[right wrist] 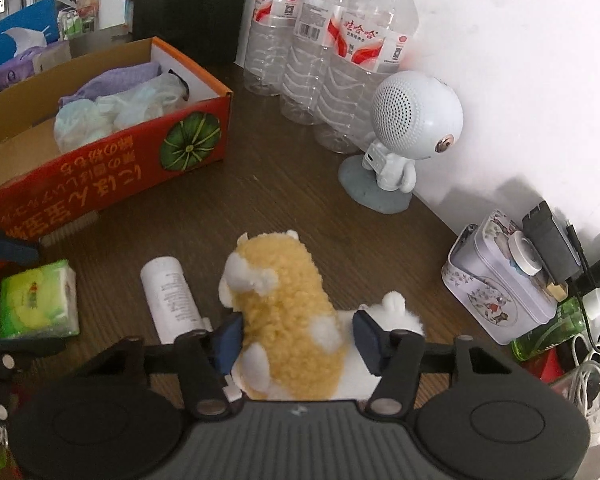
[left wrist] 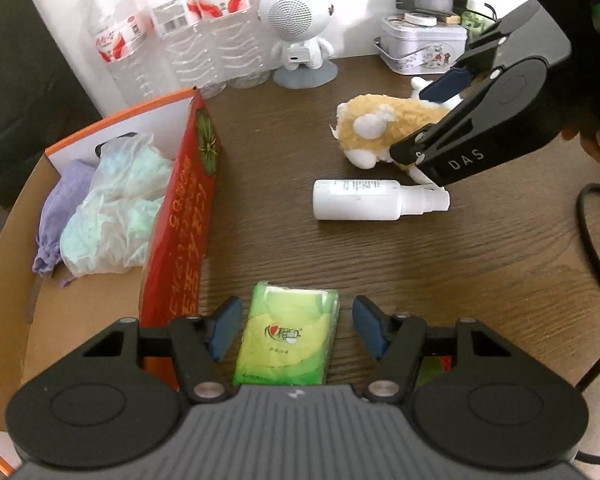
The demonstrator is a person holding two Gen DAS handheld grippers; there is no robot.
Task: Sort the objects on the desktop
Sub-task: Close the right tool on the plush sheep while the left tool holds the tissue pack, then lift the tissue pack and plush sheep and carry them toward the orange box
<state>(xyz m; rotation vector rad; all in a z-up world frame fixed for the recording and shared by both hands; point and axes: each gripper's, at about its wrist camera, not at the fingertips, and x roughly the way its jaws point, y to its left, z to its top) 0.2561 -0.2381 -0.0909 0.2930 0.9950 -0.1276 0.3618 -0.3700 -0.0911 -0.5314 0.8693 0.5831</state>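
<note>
Dark wood-grain desk [left wrist: 284, 240], white wall [right wrist: 520, 60] behind, cardboard box [left wrist: 16, 280] at left

A home desk: wooden desktop [left wrist: 284, 240], water bottles [right wrist: 320, 40], robot-shaped speaker [right wrist: 412, 120].

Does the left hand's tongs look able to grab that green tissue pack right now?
Probably yes. The tissue pack already lies between the left tongs, with small gaps either side and nothing on top; the red box stands just beside it.

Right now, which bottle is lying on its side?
The white spray bottle, flat on the table beside the plush toy. The three clear water bottles stand upright at the wall.
</note>
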